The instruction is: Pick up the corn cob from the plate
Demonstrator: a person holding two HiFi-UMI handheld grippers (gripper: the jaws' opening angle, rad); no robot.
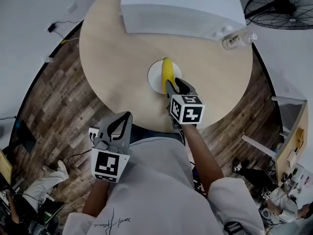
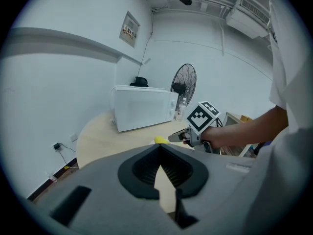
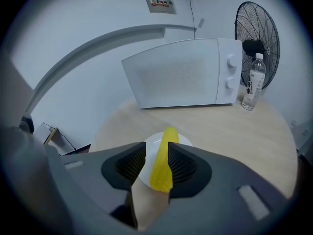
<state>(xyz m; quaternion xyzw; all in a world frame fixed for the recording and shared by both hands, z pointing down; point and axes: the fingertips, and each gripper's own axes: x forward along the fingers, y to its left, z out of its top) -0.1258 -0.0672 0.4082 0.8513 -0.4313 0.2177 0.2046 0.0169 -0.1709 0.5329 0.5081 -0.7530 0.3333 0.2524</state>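
Observation:
A yellow corn cob [image 1: 167,71] lies on a small white plate [image 1: 155,75] near the front of the round wooden table [image 1: 117,58]. My right gripper [image 1: 174,84] hangs low over the plate's near edge, tilted downward. In the right gripper view the corn cob [image 3: 163,163] runs between the jaws of the right gripper [image 3: 157,149]; a strip of plate [image 3: 150,153] shows beside it, so the jaws are open around it. My left gripper [image 1: 125,117] hangs off the table's front edge, shut and empty. The left gripper view shows its tips [image 2: 159,148] together.
A white microwave [image 1: 181,9] stands at the back of the table, with a clear water bottle [image 1: 237,39] to its right. A black floor fan [image 1: 281,6] stands beyond the table's right side. Cables lie on the wood floor at the left.

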